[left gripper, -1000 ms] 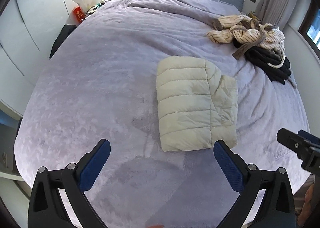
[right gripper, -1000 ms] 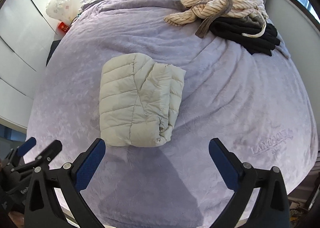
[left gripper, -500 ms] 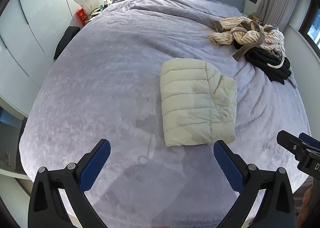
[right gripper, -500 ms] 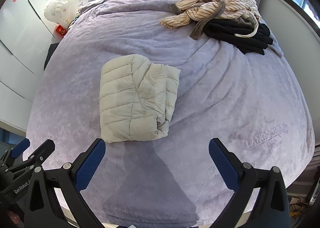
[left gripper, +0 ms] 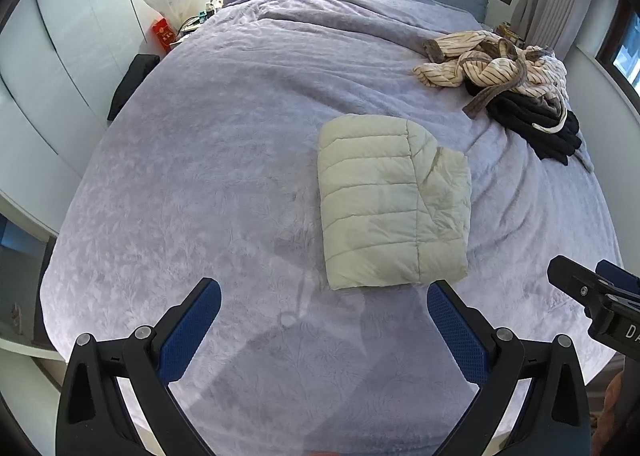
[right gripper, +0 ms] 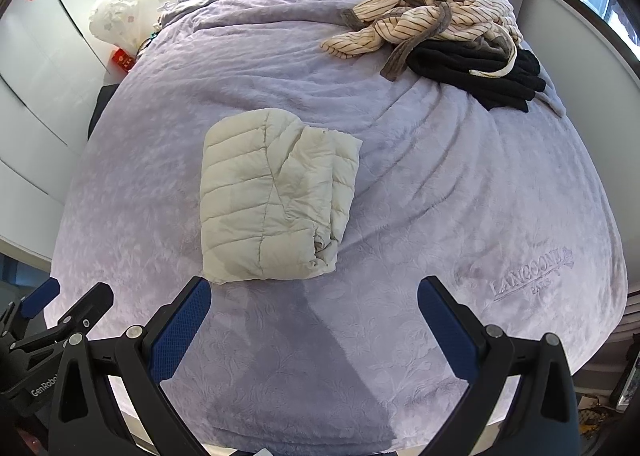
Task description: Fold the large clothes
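The cream jacket (left gripper: 394,200) lies folded on the bed (left gripper: 200,176); both grippers (left gripper: 324,314) (right gripper: 314,310) hang wide and empty; the heap of clothes (right gripper: 436,36) waits unfolded.

From my station, the right gripper (left gripper: 600,292) enters the left wrist view only in part; the frame edge cuts off its body. The left gripper (right gripper: 64,308) is likewise cropped at the right wrist view's lower left. The black garment (right gripper: 476,72) lies partly under the striped garment (right gripper: 416,24), so I cannot determine its shape. Bedside items (left gripper: 192,22) are too small to identify.
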